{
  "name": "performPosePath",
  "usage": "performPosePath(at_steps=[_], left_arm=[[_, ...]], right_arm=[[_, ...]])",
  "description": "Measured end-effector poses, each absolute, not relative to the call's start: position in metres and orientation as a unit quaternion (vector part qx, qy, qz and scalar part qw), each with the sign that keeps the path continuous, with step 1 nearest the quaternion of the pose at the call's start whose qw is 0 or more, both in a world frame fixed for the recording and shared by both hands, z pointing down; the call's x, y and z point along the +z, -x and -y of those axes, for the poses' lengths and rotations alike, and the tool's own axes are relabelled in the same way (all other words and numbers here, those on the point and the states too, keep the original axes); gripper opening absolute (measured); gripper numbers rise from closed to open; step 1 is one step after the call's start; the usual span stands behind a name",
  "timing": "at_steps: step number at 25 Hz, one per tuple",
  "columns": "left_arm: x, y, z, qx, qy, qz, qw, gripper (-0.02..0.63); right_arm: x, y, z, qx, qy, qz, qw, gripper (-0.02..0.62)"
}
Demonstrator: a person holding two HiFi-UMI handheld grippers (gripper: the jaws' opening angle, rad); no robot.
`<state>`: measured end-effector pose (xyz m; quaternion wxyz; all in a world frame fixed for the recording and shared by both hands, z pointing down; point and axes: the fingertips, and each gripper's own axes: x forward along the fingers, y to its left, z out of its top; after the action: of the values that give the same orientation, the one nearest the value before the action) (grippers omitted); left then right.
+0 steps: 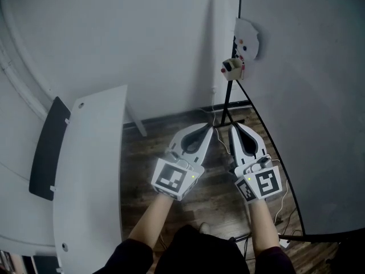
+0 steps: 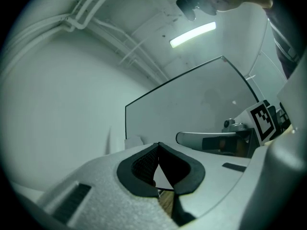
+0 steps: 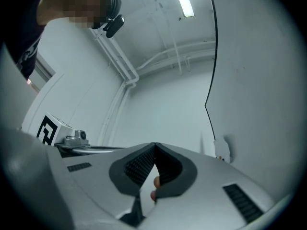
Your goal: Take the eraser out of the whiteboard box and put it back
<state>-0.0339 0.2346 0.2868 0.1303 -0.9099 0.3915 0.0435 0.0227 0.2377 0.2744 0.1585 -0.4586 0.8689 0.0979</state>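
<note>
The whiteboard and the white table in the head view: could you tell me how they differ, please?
The white table lies flat at the left; the whiteboard stands upright at the right. The table's edge is plain white, the whiteboard's thin and black. The whiteboard has a small box at its edge; the table has none. Both are large, pale panels.

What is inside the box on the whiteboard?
A dark thing, perhaps the eraser, shows at the top of the box. The box wall hides its lower part.

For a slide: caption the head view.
Both shut, left gripper and right gripper hover over wooden floor beside the whiteboard.
</note>
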Motion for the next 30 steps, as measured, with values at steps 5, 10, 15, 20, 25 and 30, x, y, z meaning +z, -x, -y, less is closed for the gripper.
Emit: performPosePath(at_steps=[5, 10, 15, 20, 25, 30], left_arm=[[0.292, 0.025, -0.203, 0.041, 0.911, -0.392, 0.122, 0.005], [0.296, 0.018, -0.164, 0.043, 0.916, -0.377, 0.126, 0.005], [0.300, 0.014, -0.115, 0.038, 0.925, -0.358, 0.121, 0.005], [0.303, 0.014, -0.069, 0.040, 0.933, -0.339, 0.115, 0.005], [0.310, 0.019, -0.026, 0.039, 0.940, -0.324, 0.101, 0.005], [0.315, 0.024, 0.009, 0.042, 0.945, -0.310, 0.092, 0.005]], right_arm=[[0.284, -0.031, -0.208, 0.088, 0.462, -0.869, 0.154, 0.002], [0.290, -0.035, -0.170, 0.087, 0.472, -0.863, 0.154, 0.002], [0.292, -0.039, -0.126, 0.087, 0.493, -0.853, 0.151, 0.002], [0.293, -0.040, -0.081, 0.083, 0.512, -0.842, 0.146, 0.002], [0.297, -0.032, -0.039, 0.077, 0.524, -0.835, 0.149, 0.002], [0.300, -0.022, -0.010, 0.074, 0.534, -0.828, 0.151, 0.002]])
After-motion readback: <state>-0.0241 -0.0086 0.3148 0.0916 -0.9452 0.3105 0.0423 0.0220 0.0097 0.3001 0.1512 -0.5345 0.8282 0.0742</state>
